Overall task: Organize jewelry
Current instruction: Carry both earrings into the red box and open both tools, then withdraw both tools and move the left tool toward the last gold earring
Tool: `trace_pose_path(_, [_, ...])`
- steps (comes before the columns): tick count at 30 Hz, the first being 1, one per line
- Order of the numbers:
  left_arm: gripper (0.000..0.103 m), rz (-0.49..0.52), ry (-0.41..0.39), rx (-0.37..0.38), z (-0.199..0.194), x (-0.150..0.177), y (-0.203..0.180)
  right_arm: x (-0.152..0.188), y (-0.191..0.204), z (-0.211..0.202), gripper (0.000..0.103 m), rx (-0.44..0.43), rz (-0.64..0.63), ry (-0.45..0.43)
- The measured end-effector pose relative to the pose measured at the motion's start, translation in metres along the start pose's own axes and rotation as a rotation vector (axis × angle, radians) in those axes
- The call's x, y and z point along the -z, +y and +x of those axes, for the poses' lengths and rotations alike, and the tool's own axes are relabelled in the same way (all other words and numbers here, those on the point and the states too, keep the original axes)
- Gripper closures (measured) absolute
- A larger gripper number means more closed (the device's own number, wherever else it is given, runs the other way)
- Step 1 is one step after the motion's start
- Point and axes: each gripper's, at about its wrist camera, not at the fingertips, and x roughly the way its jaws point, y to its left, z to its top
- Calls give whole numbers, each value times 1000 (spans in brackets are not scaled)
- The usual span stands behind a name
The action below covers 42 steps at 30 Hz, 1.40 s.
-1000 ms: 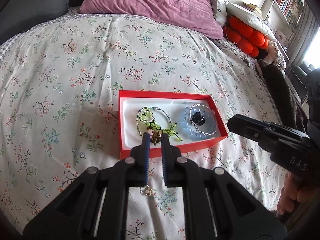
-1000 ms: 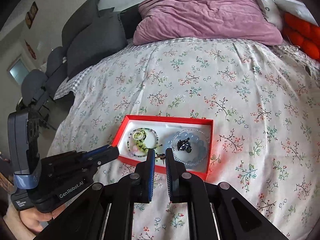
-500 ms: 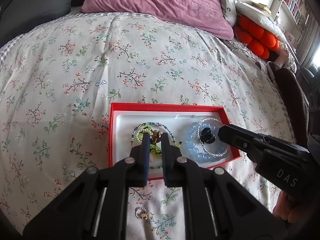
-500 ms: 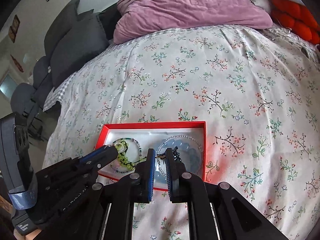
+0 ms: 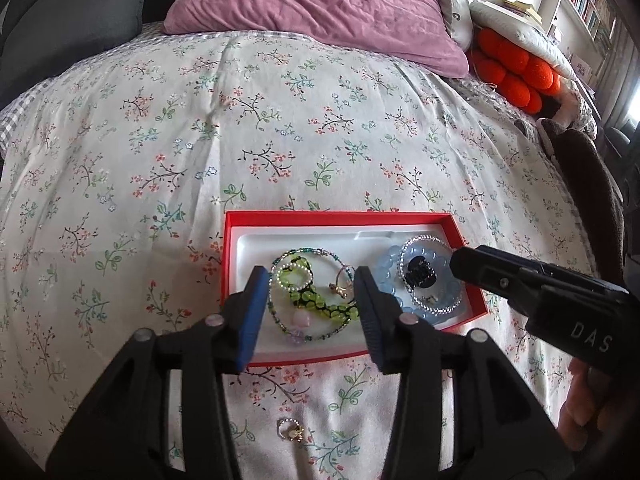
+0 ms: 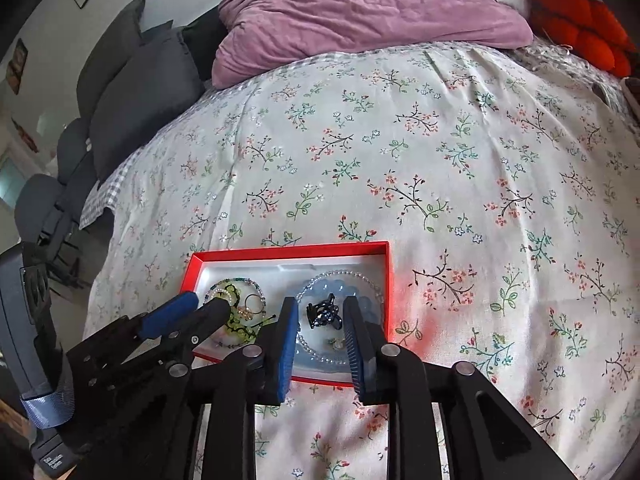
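Both my left gripper [image 5: 308, 312] and right gripper [image 6: 322, 344] hang wide and empty over the red box [image 5: 340, 216] of bracelets, so I'd worry about forgetting the ring [image 5: 291, 429] on the bedspread [image 5: 280, 120] or snagging beads.

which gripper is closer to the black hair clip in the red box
Right. The right gripper hangs open right over the black hair clip, fingers either side. The left gripper is open over the green beads, further left in the red box.

red box [image 5: 328, 218], floral bedspread [image 5: 280, 120], mauve pillow [image 5: 320, 0]
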Motion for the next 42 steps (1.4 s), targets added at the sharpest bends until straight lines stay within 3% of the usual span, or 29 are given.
trace_pose_path(2, [50,0,-1,-1,-3,0,0,0,-3,-6,53,2,4,-11])
trace_pose_path(4, [42,4,-2,-2,-7,1,0,1,-6,-13,45,4,9,-29])
trace_pose_path(8, [23,12,1,-15,-15,5,-2,3,-9,-26,40,15,0,-47])
trace_pose_path(13, [17,11,33,-29,-22,12,-3,10,-15,-38,26,39,1,-54])
trace_pose_path(17, [4,3,51,-51,-26,19,-1,16,-16,-43,19,69,-18,-49])
trace_pose_path(22, [2,1,60,-61,-31,26,2,27,-11,-45,13,97,-70,-25])
trace_pose_path(25, [1,3,59,-69,-36,30,4,34,-6,-48,1,130,-108,-49])
trace_pose_path(42, [1,85,111,-143,-44,64,32,63,10,-38,0,138,-195,33])
